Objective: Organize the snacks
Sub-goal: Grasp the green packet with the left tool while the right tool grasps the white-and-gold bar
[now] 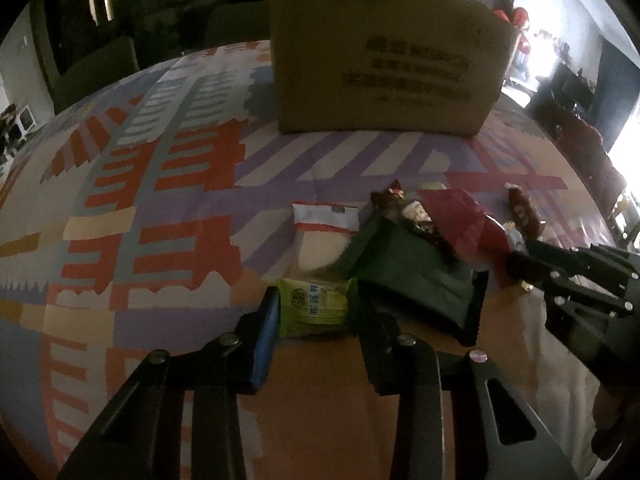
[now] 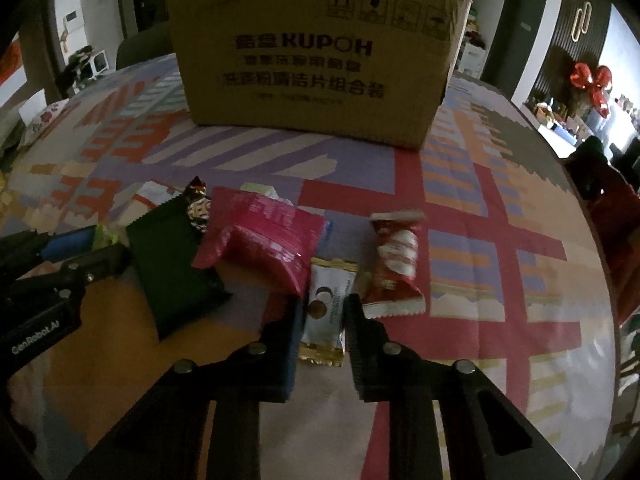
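A pile of snacks lies on the patterned tablecloth before a cardboard box (image 1: 384, 52), which also shows in the right wrist view (image 2: 316, 60). My left gripper (image 1: 316, 308) has its fingers on both sides of a light green packet (image 1: 314, 306). My right gripper (image 2: 324, 312) has its fingers on both sides of a white and gold packet (image 2: 326, 312). A dark green packet (image 1: 416, 276) (image 2: 172, 268), a pink bag (image 2: 264, 236) (image 1: 456, 216), a red and white candy packet (image 2: 396, 264), a brown sweet (image 1: 524, 212) and a white and red packet (image 1: 324, 236) lie around.
The right gripper's body (image 1: 580, 280) shows at the right of the left wrist view; the left gripper's body (image 2: 52, 276) at the left of the right wrist view. Chairs and furniture stand beyond the table edge.
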A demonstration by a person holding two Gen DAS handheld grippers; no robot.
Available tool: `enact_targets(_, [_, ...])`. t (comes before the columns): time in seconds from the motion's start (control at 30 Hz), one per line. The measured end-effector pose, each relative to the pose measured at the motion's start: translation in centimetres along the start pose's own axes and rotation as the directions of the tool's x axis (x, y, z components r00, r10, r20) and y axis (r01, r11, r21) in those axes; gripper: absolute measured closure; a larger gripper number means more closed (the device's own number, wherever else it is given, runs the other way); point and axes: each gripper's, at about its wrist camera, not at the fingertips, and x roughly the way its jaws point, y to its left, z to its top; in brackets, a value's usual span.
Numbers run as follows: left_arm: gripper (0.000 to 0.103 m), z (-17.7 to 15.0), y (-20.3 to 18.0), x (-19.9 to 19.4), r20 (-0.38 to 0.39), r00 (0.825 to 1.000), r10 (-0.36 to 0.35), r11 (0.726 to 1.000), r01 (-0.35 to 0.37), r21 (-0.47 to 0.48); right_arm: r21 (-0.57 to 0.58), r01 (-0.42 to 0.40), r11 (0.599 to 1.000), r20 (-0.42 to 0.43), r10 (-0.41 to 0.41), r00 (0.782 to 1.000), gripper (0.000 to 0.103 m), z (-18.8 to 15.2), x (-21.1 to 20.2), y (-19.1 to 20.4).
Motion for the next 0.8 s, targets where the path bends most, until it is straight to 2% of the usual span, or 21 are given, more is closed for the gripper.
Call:
enact_targets(0.27, [0.069,0.1,-0.5,-1.4,0.022,1.0,0.017,1.0,-0.017,0.001,0.018,-0.008,1.0,0.004,0.007,1.0,0.083,0.1,-0.7,-0.5])
enact_targets(0.43, [0.069,0.7,-1.1,-3.2,0.043,0.999,-0.003,1.0,0.003,-0.014,0.031,-0.033,0.999,0.018,0.032,0.999,0.083,0.1,-2.2,-0.4])
enact_targets(0.8, [0.069,2.6,-1.9,-8.7,0.145,0.989,-0.01,1.0,0.012,-0.012,0.013,-0.059,0.998,0.117,0.057,0.991,0.083,1.9,-7.0,-0.1])
